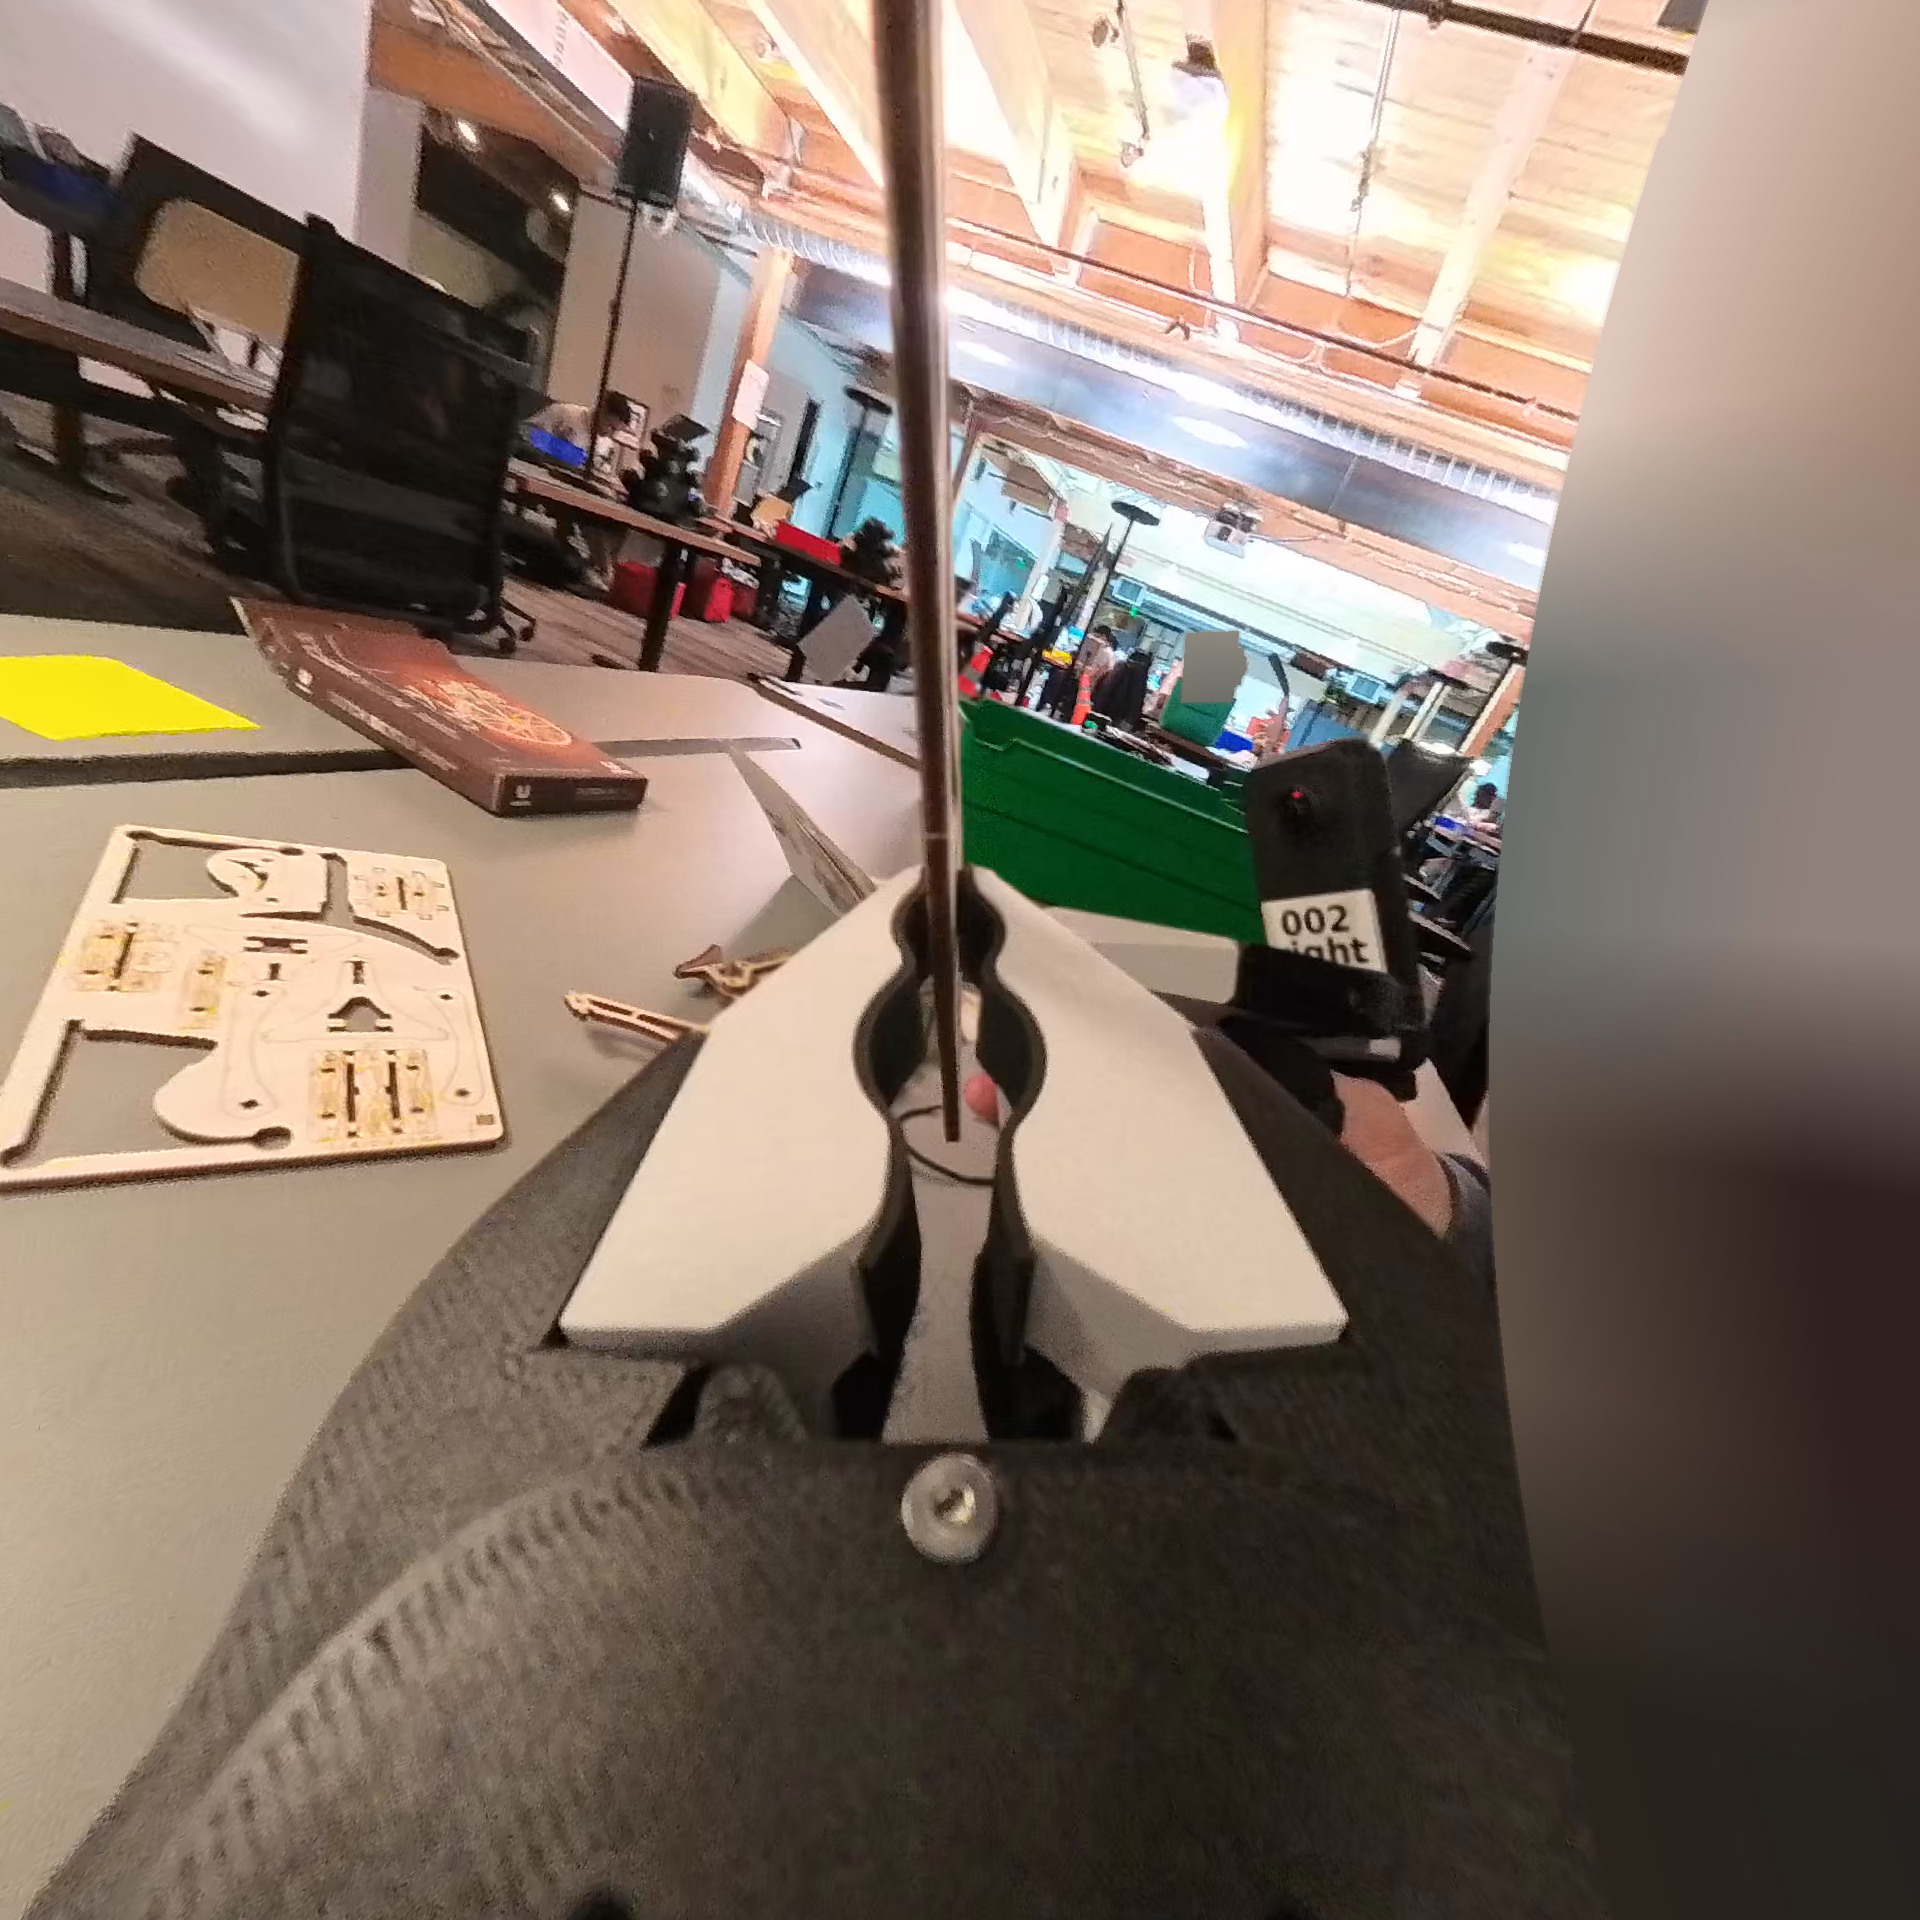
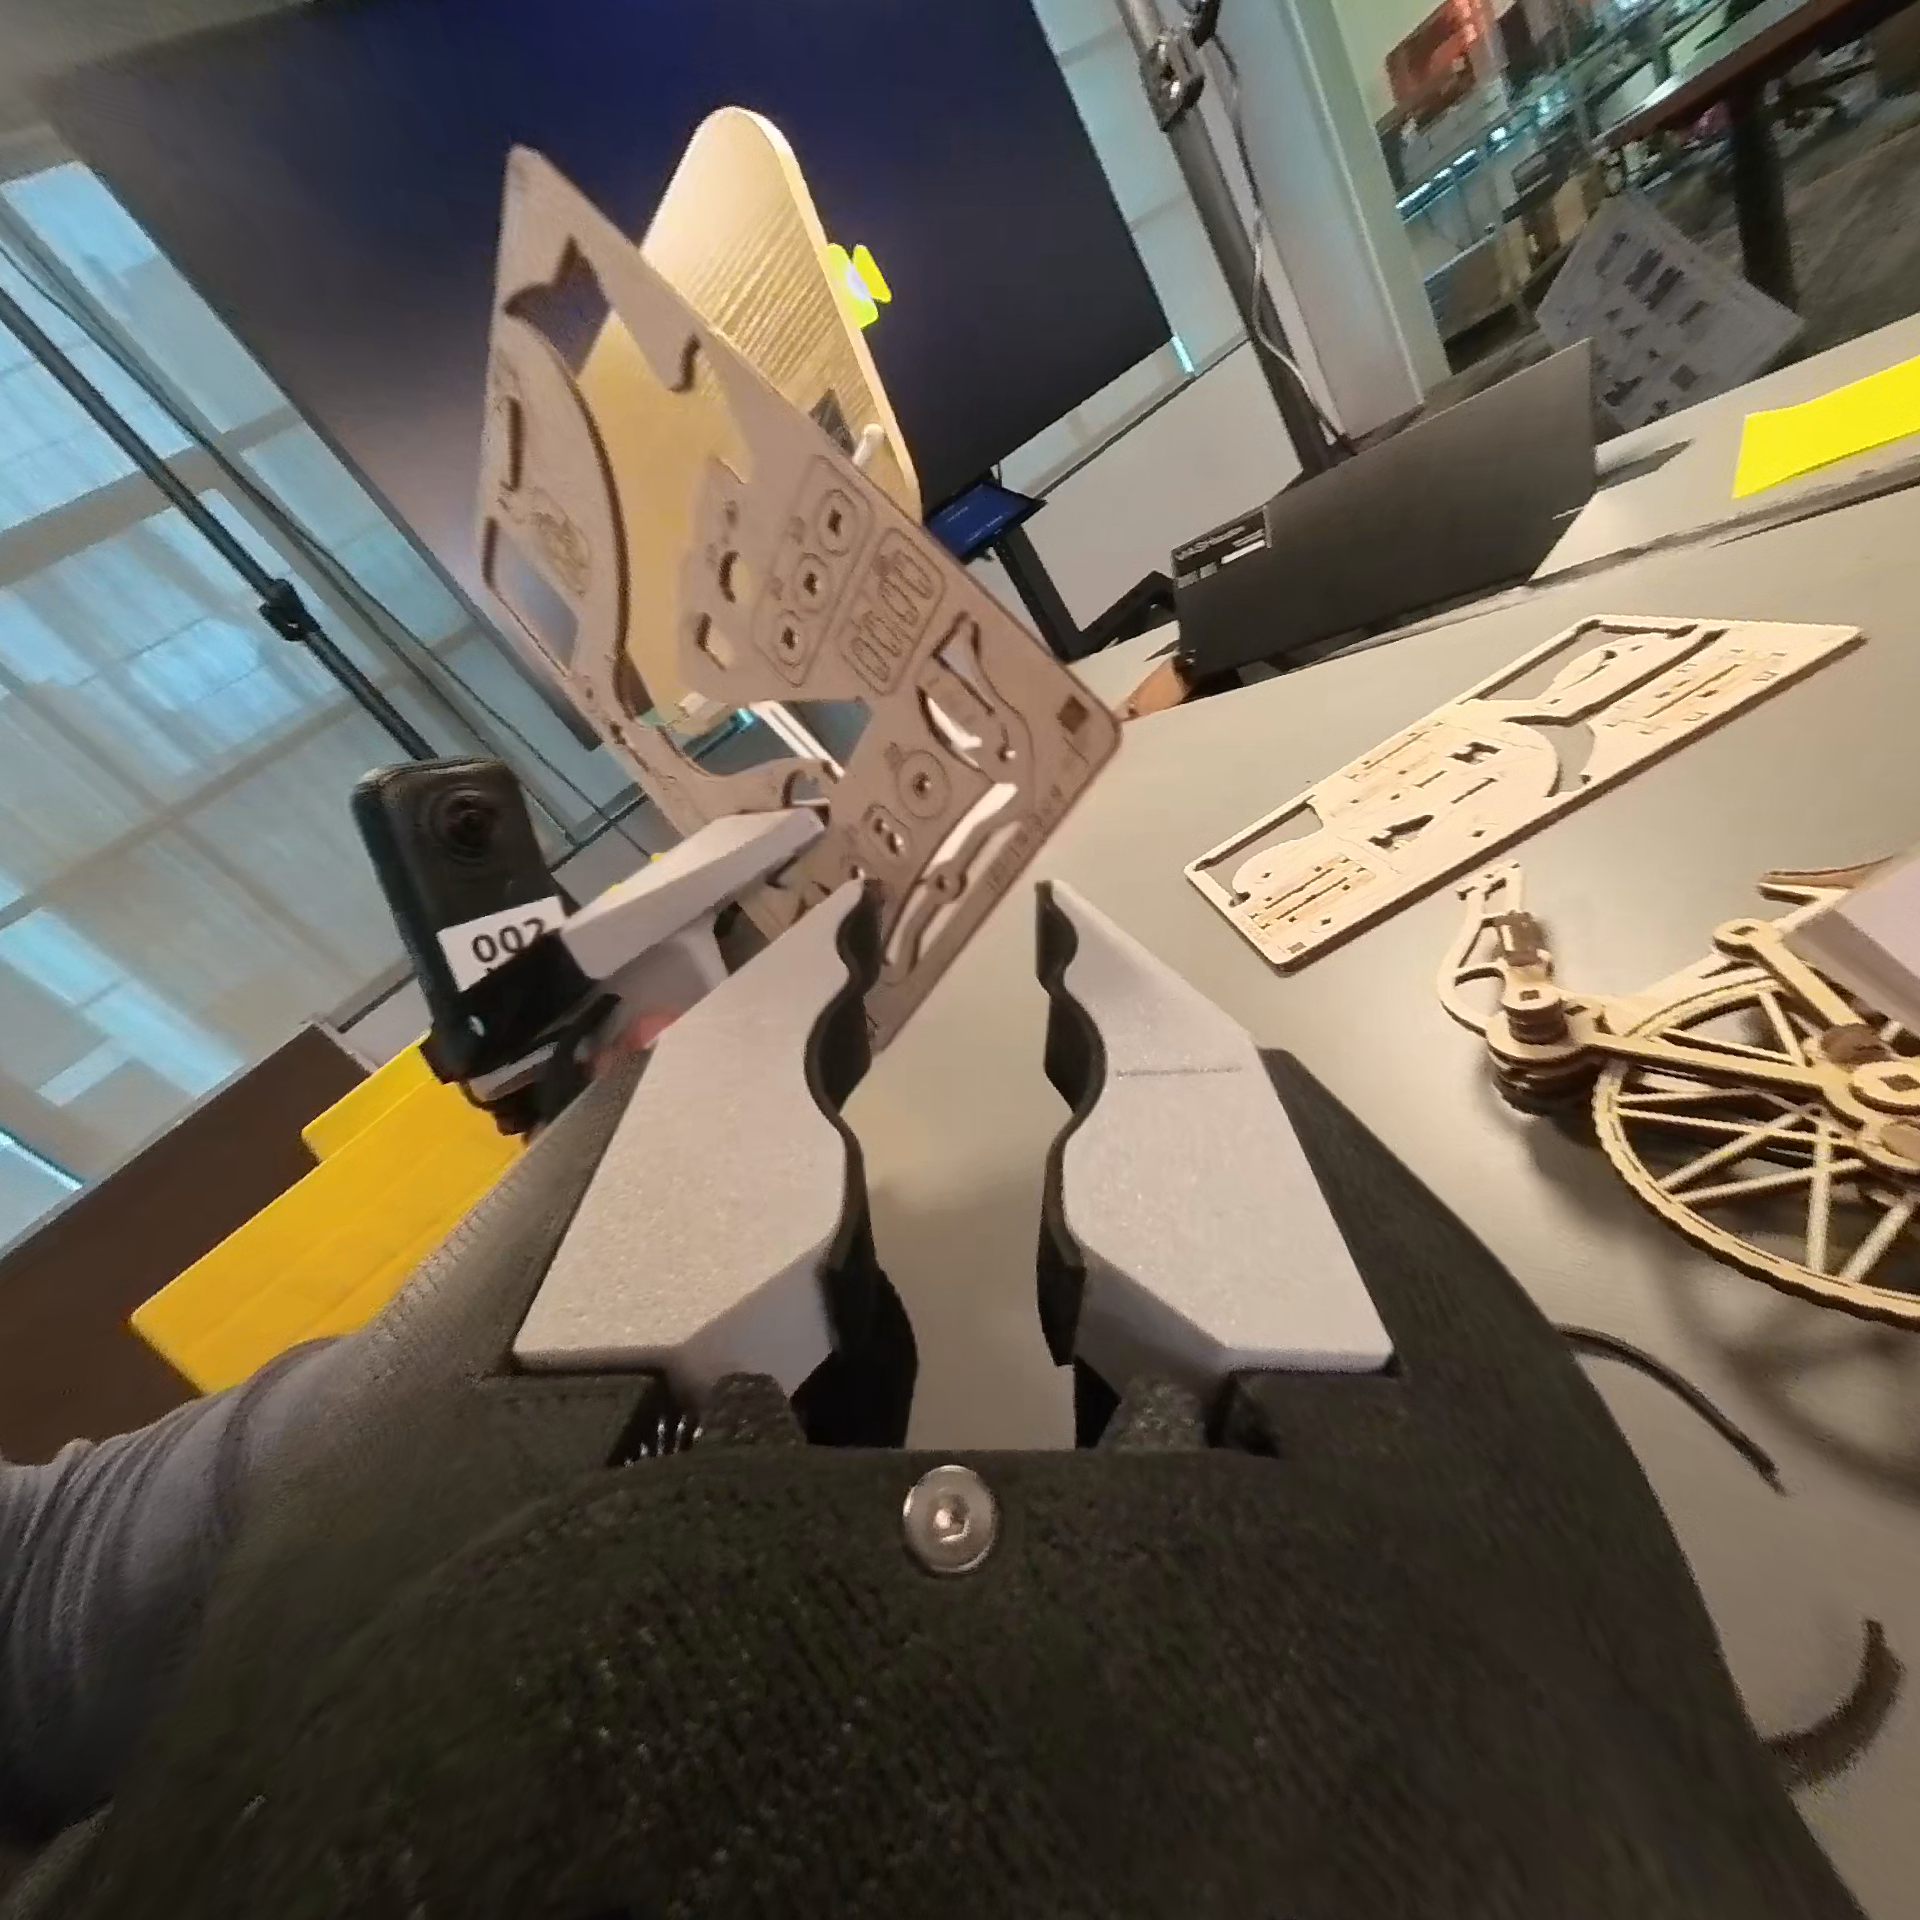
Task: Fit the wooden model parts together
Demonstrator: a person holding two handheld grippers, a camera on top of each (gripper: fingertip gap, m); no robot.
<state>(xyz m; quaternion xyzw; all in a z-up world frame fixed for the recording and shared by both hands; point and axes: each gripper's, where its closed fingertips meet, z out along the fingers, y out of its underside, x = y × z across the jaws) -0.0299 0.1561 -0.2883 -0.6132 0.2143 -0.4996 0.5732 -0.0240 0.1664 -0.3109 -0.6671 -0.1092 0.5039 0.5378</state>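
My left gripper (image 1: 943, 883) is shut on a thin wooden parts sheet (image 1: 914, 416), seen edge-on and standing upright. In the right wrist view the same sheet (image 2: 748, 582) shows its cut-out face, tilted above the table and held by the left gripper's fingers (image 2: 686, 883). My right gripper (image 2: 951, 894) is open and empty, its fingertips just in front of the sheet's lower edge. A second parts sheet (image 1: 260, 997) (image 2: 1507, 790) lies flat on the table. A partly built wooden wheel assembly (image 2: 1714, 1122) lies at the right. Two loose wooden pieces (image 1: 727, 971) lie near the left gripper.
The grey table (image 1: 208, 1351) also holds a brown kit box (image 1: 436, 717), a yellow paper (image 1: 104, 696) (image 2: 1818, 436) and a black case (image 2: 1403, 540). A green bin (image 1: 1091, 821) and yellow bins (image 2: 343, 1226) stand beyond the edges. A black cable (image 2: 1662, 1392) lies at the right.
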